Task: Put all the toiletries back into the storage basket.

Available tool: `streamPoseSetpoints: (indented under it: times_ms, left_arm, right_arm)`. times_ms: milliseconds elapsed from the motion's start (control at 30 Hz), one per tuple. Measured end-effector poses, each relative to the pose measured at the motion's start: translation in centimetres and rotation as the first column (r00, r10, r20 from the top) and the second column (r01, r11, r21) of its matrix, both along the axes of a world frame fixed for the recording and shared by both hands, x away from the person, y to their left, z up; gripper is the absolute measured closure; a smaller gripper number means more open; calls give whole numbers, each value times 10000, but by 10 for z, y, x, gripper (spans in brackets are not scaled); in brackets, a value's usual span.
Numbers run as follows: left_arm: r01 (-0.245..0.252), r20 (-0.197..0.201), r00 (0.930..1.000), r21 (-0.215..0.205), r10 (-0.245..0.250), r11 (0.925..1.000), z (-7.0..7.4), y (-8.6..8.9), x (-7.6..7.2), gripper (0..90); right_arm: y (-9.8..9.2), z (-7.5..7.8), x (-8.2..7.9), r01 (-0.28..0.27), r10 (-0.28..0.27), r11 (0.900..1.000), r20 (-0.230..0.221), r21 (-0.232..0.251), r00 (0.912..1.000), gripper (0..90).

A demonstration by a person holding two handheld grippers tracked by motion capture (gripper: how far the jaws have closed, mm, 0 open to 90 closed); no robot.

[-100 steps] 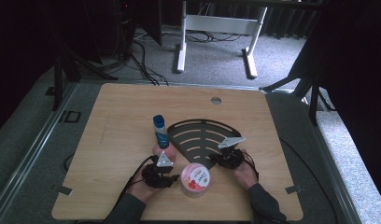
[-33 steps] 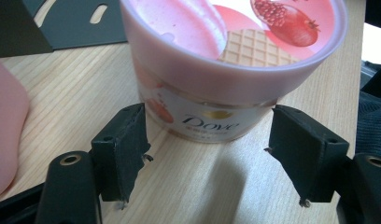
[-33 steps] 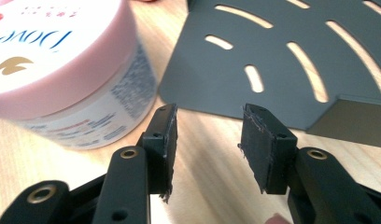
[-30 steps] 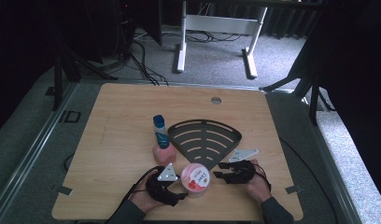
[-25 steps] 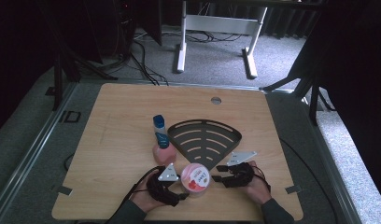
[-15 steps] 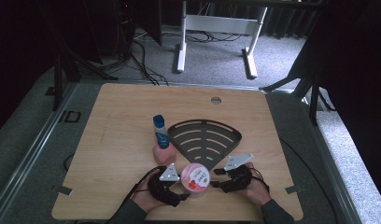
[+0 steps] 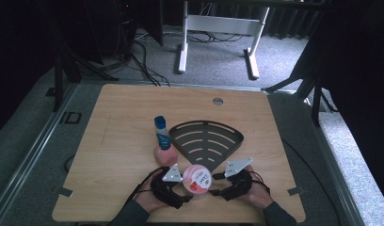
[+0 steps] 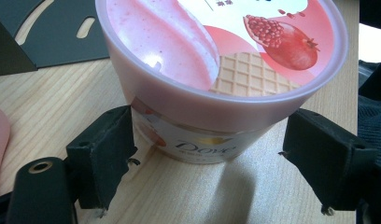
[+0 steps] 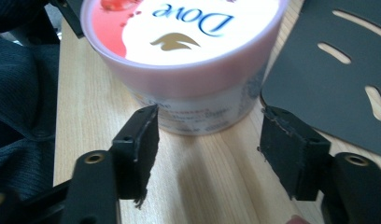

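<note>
Both tongs just opened, backed off: left tongs [image 8: 207, 163] and right tongs [image 9: 209, 154] wide, flanking pink tub [image 7: 196, 178] upright on worktop [image 7: 115, 141], pads clear.

We see a light wooden counter [image 7: 115, 122], a black fan-shaped slotted rack [image 7: 206, 141] lying flat at its middle, a blue-capped pink bottle [image 7: 163, 141] touching its left edge, grey carpet [image 7: 218, 61] beyond.

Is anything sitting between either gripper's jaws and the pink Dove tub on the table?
Nothing visible does. The Dove tub stands on bare wood directly ahead of the left gripper and the right gripper, whose jaws have just been opening. The black fan-shaped tray lies off to the side.
</note>
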State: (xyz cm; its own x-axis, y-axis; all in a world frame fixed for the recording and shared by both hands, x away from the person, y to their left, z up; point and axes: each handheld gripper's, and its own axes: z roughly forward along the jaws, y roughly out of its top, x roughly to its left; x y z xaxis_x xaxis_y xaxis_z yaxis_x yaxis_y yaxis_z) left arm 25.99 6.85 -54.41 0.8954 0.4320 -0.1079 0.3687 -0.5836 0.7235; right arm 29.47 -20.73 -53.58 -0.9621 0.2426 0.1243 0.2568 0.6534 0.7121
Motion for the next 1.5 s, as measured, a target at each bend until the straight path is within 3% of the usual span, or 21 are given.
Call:
streamPoseSetpoints:
  times_ms: [533, 800, 900, 1167, 1500]
  left_arm:
    - [-73, 292, 9995, -95, 76, 9999, 6, -3, -2, 159]
    - [27, 725, 9974, 95, -33, 10000, 10, -4, -2, 152]
    - [-31, 1107, 9939, 229, 5, 9997, 11, -6, -6, 154]
    - [-55, 1228, 9924, 96, 43, 9999, 14, -8, -7, 154]
    - [52, 1422, 9898, 333, -98, 9994, 18, -12, -7, 155]
  right_arm:
    - [8, 3, 0, -536, 533, 9984, 219, 164, 9983, 274]
    - [12, 5, -1, -564, 559, 9984, 523, 67, 9971, 234]
    - [13, 6, -2, -572, 568, 9984, 686, 40, 9960, 232]
    - [11, 8, -5, -548, 545, 9985, 1046, 2, 9930, 235]
    - [9, 9, -5, -478, 483, 9988, 977, -66, 9940, 237]
